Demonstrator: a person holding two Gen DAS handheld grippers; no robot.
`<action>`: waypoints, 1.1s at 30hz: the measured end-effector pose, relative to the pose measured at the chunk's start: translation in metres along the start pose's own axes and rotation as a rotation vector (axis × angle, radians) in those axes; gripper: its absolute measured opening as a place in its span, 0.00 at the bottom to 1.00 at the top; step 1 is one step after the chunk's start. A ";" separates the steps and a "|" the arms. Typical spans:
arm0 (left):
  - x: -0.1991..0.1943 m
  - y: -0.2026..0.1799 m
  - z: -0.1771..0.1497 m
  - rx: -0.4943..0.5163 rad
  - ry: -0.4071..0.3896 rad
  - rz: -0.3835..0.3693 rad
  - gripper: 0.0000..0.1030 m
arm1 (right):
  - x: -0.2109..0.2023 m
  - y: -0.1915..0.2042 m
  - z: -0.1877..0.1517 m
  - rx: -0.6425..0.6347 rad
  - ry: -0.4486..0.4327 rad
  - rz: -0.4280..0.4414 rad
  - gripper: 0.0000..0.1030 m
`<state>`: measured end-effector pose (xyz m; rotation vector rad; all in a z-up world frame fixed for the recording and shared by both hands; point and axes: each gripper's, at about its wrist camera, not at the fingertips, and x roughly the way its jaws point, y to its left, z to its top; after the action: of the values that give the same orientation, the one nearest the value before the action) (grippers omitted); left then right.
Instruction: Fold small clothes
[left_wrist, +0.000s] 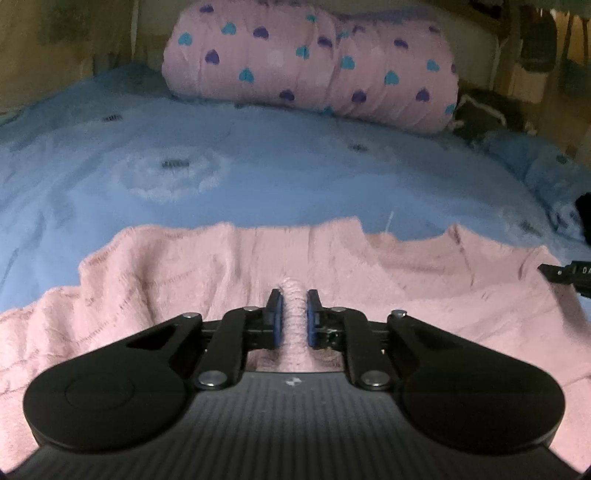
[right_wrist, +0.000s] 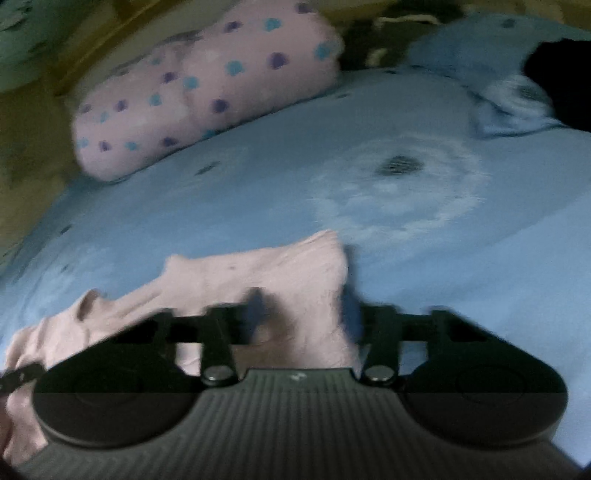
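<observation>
A small pink fuzzy garment (left_wrist: 207, 269) lies spread on the blue bedspread (left_wrist: 280, 173). My left gripper (left_wrist: 293, 314) is shut on a pinched ridge of this pink cloth near its middle. In the right wrist view the same pink garment (right_wrist: 258, 273) lies in front of my right gripper (right_wrist: 301, 314), whose jaws stand wide apart over the garment's right edge; that view is blurred by motion. The tip of the right gripper shows at the right edge of the left wrist view (left_wrist: 565, 275).
A rolled pink blanket with blue and purple hearts (left_wrist: 314, 62) lies across the far end of the bed; it also shows in the right wrist view (right_wrist: 199, 92). A dark object (right_wrist: 561, 85) sits at the far right. Wooden furniture stands behind.
</observation>
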<state>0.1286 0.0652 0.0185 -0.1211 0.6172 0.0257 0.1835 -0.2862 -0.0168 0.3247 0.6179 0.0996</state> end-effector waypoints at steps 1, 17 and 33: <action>-0.007 -0.002 0.002 0.012 -0.035 0.013 0.14 | -0.004 0.002 0.000 0.000 -0.032 -0.001 0.18; 0.014 0.008 0.003 0.054 0.031 0.130 0.27 | -0.012 -0.005 0.009 0.018 -0.060 -0.147 0.14; 0.011 0.012 -0.002 0.146 0.113 0.212 0.68 | -0.009 0.029 -0.009 -0.096 0.074 -0.082 0.11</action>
<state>0.1352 0.0769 0.0091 0.0853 0.7408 0.1791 0.1711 -0.2576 -0.0091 0.2027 0.6962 0.0626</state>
